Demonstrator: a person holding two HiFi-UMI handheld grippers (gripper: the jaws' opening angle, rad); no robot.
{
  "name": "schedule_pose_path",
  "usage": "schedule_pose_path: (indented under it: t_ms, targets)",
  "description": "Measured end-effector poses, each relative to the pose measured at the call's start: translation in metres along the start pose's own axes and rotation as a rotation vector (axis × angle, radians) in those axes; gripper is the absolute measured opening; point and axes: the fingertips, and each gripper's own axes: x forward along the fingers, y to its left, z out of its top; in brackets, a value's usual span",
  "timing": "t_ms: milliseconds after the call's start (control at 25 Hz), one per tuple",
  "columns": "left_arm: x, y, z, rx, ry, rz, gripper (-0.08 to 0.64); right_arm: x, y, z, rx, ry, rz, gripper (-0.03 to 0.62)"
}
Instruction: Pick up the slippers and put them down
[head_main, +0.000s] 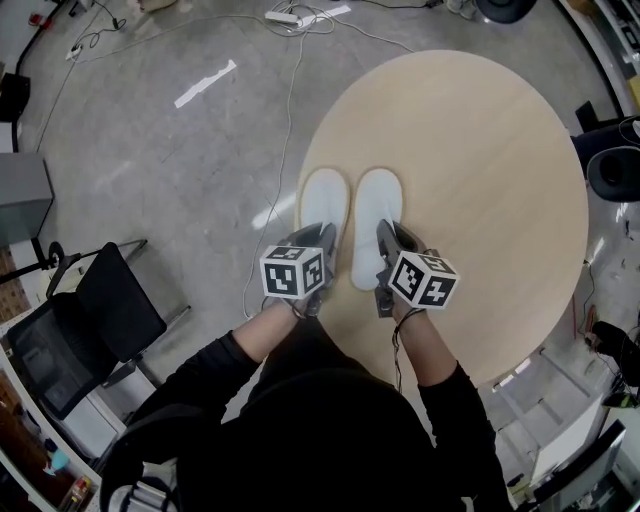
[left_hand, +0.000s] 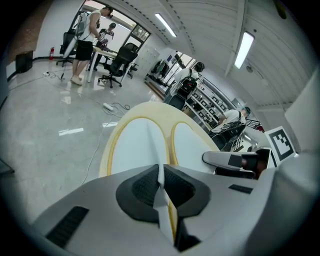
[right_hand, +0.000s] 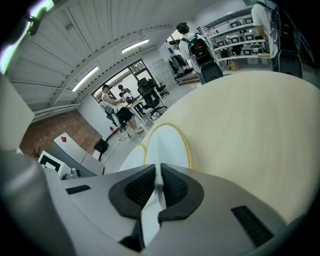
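Two white slippers lie side by side, toes away from me, near the left edge of a round wooden table (head_main: 480, 150). My left gripper (head_main: 324, 240) is shut on the heel end of the left slipper (head_main: 323, 203). In the left gripper view a thin white edge of that slipper (left_hand: 135, 145) is pinched between the dark pads (left_hand: 176, 189). My right gripper (head_main: 388, 234) is shut the same way on the heel of the right slipper (head_main: 376, 215); in the right gripper view its white edge (right_hand: 167, 145) runs between the pads (right_hand: 140, 189). Both slippers show yellowish rims.
The table's edge runs just left of the left slipper, over grey floor with cables (head_main: 290, 60). A black chair (head_main: 110, 310) stands at the lower left. A person (left_hand: 85, 40) at a desk, office chairs and shelves (right_hand: 235, 40) are far off.
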Motion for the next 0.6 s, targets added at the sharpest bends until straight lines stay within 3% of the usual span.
schedule_pose_path:
  t_ms: [240,600]
  targets:
    - [-0.016,-0.03,0.002,0.003,-0.017,-0.088,0.037,-0.043,-0.006,0.001,0.095,-0.076,-0.034,0.032]
    - [-0.024,-0.115,-0.018,0.104,0.039,-0.274,0.037,-0.134,-0.026,-0.003,0.187,-0.214,-0.104,0.032]
